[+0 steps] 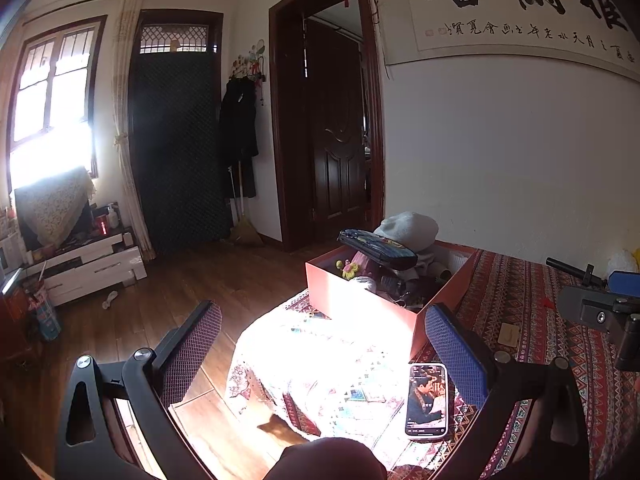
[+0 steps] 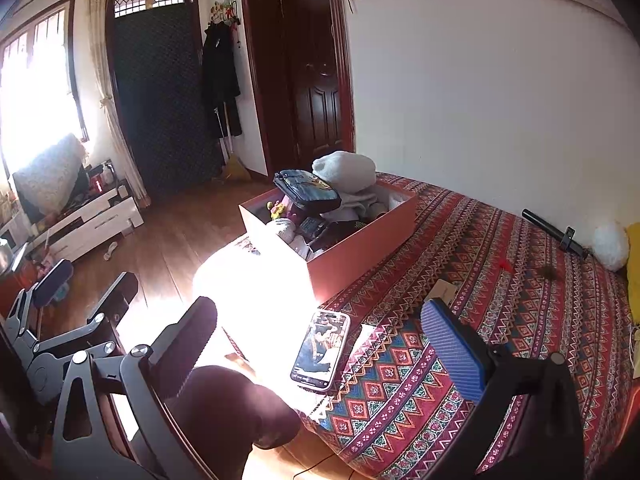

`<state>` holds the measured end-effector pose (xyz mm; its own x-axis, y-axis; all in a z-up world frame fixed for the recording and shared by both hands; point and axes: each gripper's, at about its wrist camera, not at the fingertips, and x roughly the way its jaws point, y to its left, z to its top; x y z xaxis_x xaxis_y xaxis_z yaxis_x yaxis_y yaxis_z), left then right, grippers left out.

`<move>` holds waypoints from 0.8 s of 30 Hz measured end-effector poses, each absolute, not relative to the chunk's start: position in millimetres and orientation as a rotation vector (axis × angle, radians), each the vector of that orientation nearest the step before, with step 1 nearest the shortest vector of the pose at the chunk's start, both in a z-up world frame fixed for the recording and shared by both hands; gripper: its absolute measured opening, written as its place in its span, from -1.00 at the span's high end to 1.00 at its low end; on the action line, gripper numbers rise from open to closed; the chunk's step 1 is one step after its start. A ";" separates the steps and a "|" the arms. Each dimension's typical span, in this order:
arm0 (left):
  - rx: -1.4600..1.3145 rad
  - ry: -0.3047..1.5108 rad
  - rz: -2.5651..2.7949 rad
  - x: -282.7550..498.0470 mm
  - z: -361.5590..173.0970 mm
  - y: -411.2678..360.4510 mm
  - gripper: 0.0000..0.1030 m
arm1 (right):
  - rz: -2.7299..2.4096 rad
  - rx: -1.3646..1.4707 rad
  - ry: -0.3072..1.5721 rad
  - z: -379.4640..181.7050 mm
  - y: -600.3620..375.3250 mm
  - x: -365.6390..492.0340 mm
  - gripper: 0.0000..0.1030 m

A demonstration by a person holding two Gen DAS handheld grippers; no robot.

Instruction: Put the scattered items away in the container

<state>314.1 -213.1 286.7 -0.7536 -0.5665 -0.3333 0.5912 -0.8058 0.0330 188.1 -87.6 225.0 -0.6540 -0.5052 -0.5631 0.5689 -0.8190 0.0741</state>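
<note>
Orange card forms the box (image 2: 360, 248), which sits near the bed's (image 2: 520, 320) far left corner, piled above its rim: a pouch (image 2: 306, 190) and a grey hat (image 2: 344, 170) ride on top. Another item pushed in could tip the pouch over the rim. A phone (image 2: 322, 350) lies by the bed's near edge, where a careless nudge could send it to the floor; sun glare there hides detail. Both grippers hover level, aimed at the box, the left gripper (image 1: 320, 354) past the bed's left edge, the right gripper (image 2: 320, 346) over the phone. Both sets of jaws are spread wide, holding nothing.
</note>
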 end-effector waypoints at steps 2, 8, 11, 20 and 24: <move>0.444 0.099 -2.472 313.4 286.5 -212.9 -1.00 | -2.415 0.779 0.148 225.2 -87.8 188.7 -0.99; 0.450 0.096 -2.471 312.6 285.8 -212.8 -1.00 | -2.411 0.778 0.153 225.3 -88.4 190.3 -0.99; 0.452 0.098 -2.470 312.8 285.4 -213.0 -1.00 | -2.410 0.780 0.156 225.0 -89.4 190.9 -0.99; 0.460 0.102 -2.467 314.3 284.2 -214.3 -1.00 | -2.403 0.781 0.166 224.2 -89.9 192.8 -0.99; 0.465 0.102 -2.467 314.0 284.1 -214.0 -1.00 | -2.401 0.782 0.169 224.5 -90.9 193.6 -0.99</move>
<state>314.0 -214.0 284.1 -0.7463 -0.5645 -0.3528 0.5917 -0.8053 0.0369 193.6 -90.9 224.5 -0.6457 -0.5064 -0.5715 0.5816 -0.8111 0.0616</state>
